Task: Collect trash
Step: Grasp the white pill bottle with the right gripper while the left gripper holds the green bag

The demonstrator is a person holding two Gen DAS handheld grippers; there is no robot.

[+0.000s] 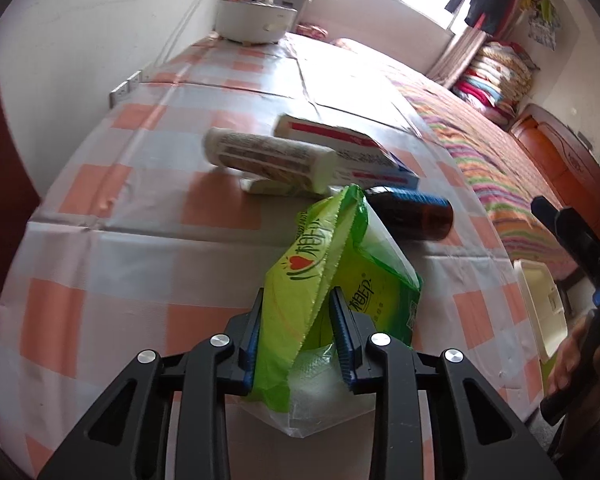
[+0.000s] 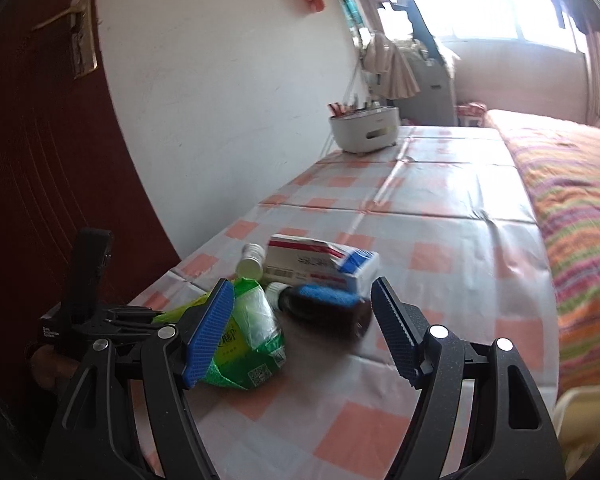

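Left wrist view: our left gripper (image 1: 296, 320) pinches the green wrapper (image 1: 320, 276). Next we lift it clear; our right gripper (image 2: 300, 320) gapes empty near the brown bottle (image 2: 324, 304).

Brown bottle (image 2: 324, 304) motion-blurred.

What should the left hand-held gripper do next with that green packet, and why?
Probably finish squeezing, then lift. The left hand-held gripper has the green packet between its pads, which seem to pinch only its crumpled edge, so a firmer hold seems wise before lifting.
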